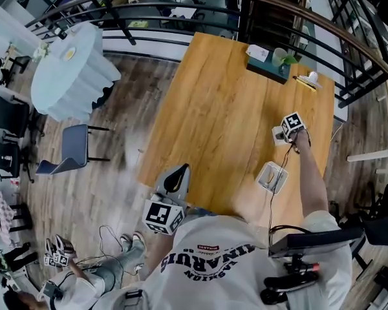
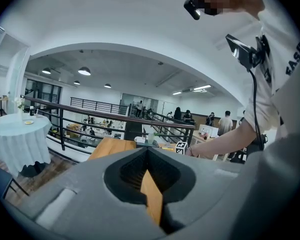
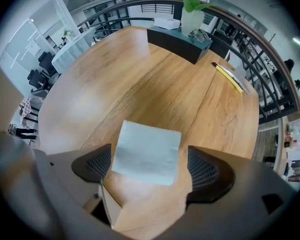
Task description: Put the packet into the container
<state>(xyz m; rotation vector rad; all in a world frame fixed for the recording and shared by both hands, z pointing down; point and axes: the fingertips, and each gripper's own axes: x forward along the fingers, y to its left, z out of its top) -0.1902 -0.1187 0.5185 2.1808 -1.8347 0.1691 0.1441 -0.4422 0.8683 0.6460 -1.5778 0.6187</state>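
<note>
One packet point(image 3: 146, 153) on the table point(image 1: 226, 95), between the right gripper's point(image 3: 150, 169) spread jaws. One container point(image 1: 272, 177) at the table's near edge. Left gripper point(image 2: 147, 151) pressed together, empty.

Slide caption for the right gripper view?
Right gripper, jaws open, over the pale square packet on the wooden table.

We note print only on the person's white T-shirt point(image 1: 213, 263), just off the near end of the wooden table point(image 1: 233, 108). Head view: dark block letters in two arched rows, upside down and too warped for us to spell out. Left gripper view: the shirt's chest shows "FASH", then the frame edge cuts it.
</note>
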